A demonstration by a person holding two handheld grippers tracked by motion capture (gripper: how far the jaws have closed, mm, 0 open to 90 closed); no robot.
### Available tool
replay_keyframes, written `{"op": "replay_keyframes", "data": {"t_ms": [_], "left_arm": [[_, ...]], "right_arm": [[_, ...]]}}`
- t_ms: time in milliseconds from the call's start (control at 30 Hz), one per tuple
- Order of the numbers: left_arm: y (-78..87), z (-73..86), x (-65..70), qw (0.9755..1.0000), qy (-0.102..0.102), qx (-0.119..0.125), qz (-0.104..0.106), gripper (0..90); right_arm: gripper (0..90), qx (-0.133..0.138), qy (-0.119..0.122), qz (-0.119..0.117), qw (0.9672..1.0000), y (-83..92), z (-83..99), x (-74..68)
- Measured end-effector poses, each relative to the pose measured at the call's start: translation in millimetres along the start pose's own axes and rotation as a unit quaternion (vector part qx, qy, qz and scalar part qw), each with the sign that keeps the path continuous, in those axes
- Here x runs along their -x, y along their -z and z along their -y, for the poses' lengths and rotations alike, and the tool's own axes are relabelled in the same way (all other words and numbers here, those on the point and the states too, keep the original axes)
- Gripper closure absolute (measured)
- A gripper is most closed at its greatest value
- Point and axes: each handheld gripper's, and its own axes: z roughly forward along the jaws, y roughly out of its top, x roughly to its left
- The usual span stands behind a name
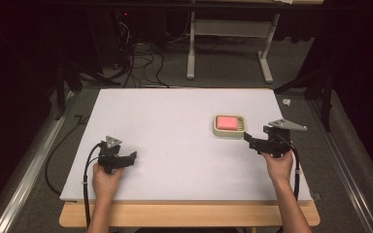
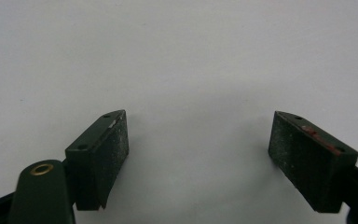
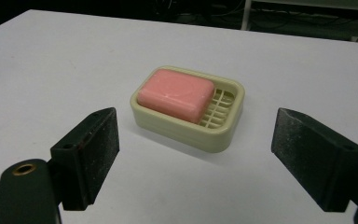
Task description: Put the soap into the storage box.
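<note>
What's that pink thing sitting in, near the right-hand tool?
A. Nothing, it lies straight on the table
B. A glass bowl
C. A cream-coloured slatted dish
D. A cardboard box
C: the pink bar lies in a cream dish whose slatted floor shows beside it.

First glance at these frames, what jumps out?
The pink soap bar sitting in a cream slotted soap dish, right of centre on the white table. The right hand-held gripper sits just right of it, jaws wide open and aimed at it. The left hand-held gripper, also open, rests over bare tabletop near the front left.
</note>
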Motion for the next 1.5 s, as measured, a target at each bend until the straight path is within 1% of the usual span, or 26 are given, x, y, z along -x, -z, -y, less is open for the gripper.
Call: {"op": "replay_keyframes", "data": {"t_ms": [100, 167, 300, 433, 467, 567, 667, 967, 1067, 1100, 1133, 1500], "left_arm": [[0.0, 0.0, 0.0, 1.0, 0.0, 0.0, 0.0, 20.7], [0.0, 0.0, 0.0, 1.0, 0.0, 0.0, 0.0, 20.7], [0.0, 0.0, 0.0, 1.0, 0.0, 0.0, 0.0, 20.7], [0.0, 0.0, 0.0, 1.0, 0.0, 0.0, 0.0, 20.7], [0.0, 0.0, 0.0, 1.0, 0.0, 0.0, 0.0, 20.7], [0.0, 0.0, 0.1, 1.0, 0.0, 0.0, 0.0, 20.7], [0.0, 0.0, 0.1, 1.0, 0.0, 0.0, 0.0, 20.7], [0.0, 0.0, 0.2, 1.0, 0.0, 0.0, 0.0, 20.7], [0.0, 0.1, 0.4, 1.0, -0.001, 0.0, -0.001, 20.7], [0.0, 0.1, 0.4, 1.0, -0.001, 0.0, -0.001, 20.7], [0.0, 0.1, 0.3, 1.0, -0.001, 0.0, -0.001, 20.7], [0.0, 0.0, 0.3, 1.0, -0.001, 0.0, -0.001, 20.7]], "right_arm": [[15.7, 0.001, 0.001, 0.0, 1.0, 0.4, 1.5, 1.6], [15.8, -0.001, -0.004, 0.0, 1.0, 1.2, 4.0, 3.1], [15.8, -0.005, -0.006, 0.001, 1.0, 1.5, 7.6, 4.2], [15.9, -0.003, -0.007, -0.001, 1.0, 1.5, 10.5, 5.7], [15.9, -0.005, -0.01, 0.0, 0.9999, 1.8, 11.1, 5.4], [15.9, -0.005, -0.01, -0.001, 0.9999, 1.4, 13.2, 6.0], [16.0, -0.006, -0.018, -0.005, 0.9998, 0.6, 17.7, 6.5], [16.1, -0.01, -0.025, -0.009, 0.9996, -0.3, 24.5, 6.6], [16.1, -0.017, -0.03, -0.01, 0.9994, -1.7, 28.8, 6.7], [16.2, -0.015, -0.027, -0.01, 0.9995, -2.1, 29.5, 7.4], [16.2, -0.018, -0.032, -0.01, 0.9993, -1.7, 30.5, 6.9], [16.4, -0.024, -0.034, -0.014, 0.999, -3.9, 39.4, 6.5]]}}
